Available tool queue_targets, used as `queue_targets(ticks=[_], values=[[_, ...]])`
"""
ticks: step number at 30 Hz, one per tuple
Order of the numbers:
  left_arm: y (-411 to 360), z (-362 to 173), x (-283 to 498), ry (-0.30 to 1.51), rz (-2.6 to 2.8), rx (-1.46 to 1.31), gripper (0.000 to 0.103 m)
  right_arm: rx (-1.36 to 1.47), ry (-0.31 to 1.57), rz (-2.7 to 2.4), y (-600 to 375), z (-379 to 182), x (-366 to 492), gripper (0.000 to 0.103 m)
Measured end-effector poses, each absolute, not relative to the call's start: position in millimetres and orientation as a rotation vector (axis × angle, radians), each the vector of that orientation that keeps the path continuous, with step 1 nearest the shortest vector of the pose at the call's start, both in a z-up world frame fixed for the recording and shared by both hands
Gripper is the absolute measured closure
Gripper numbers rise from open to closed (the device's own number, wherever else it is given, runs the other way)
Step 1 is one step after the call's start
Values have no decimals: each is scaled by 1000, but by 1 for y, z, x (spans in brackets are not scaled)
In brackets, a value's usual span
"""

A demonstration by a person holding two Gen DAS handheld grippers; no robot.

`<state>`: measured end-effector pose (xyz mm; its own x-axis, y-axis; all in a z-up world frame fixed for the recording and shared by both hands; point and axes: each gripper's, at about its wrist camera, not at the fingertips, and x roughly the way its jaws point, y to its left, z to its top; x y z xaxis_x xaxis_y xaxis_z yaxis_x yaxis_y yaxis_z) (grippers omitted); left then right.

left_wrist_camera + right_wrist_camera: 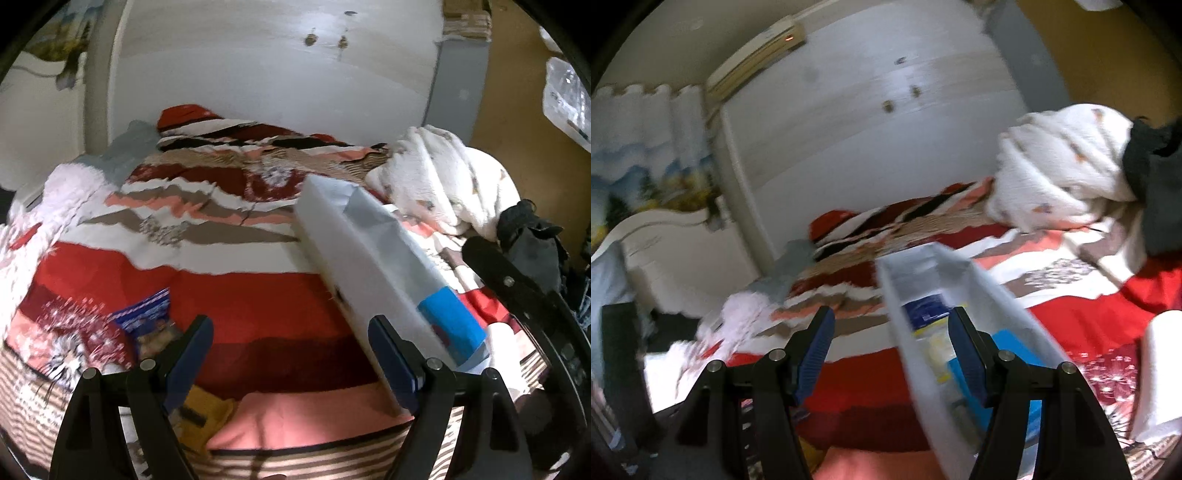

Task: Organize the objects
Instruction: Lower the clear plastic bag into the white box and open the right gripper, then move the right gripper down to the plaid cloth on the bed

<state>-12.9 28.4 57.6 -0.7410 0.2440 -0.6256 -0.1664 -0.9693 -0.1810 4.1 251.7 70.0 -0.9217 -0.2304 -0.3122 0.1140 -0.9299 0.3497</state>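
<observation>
Both tools gape apart beside a long translucent plastic bin (pixel 354 258) on the striped quilt (pixel 229 288).

No text, brand, number or sign can be read in either view. The blue snack packet (pixel 147 317) lying on the bed carries white print, but it is too blurred to make out. The blue-and-yellow package (pixel 929 314) inside the white tray (pixel 912 332) shows a small label, likewise illegible.
</observation>
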Motion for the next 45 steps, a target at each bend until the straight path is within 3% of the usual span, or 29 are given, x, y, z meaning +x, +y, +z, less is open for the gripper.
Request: queue_targets(ticks=[8,14,20,31,38,45], values=[[-13,36,0,-188,2809,-1128,18,779,-207,-2639,188,53,2,40],[-23,2,-9,-75,2827,-1345,18,1031,-63,-2587,158,24,-14,40],[-25,-3,-10,-87,2782,-1391,18,1180,-118,-2586,175,8,-27,40],[-41,1,-8,-222,2784,-1398,18,1210,-238,-2551,186,8,-33,40],[-44,-6,-12,-239,2765,-1457,18,1422,-187,-2504,179,-16,-45,40],[-51,-8,-11,-298,2744,-1472,18,1487,-249,-2464,186,-25,-48,42]])
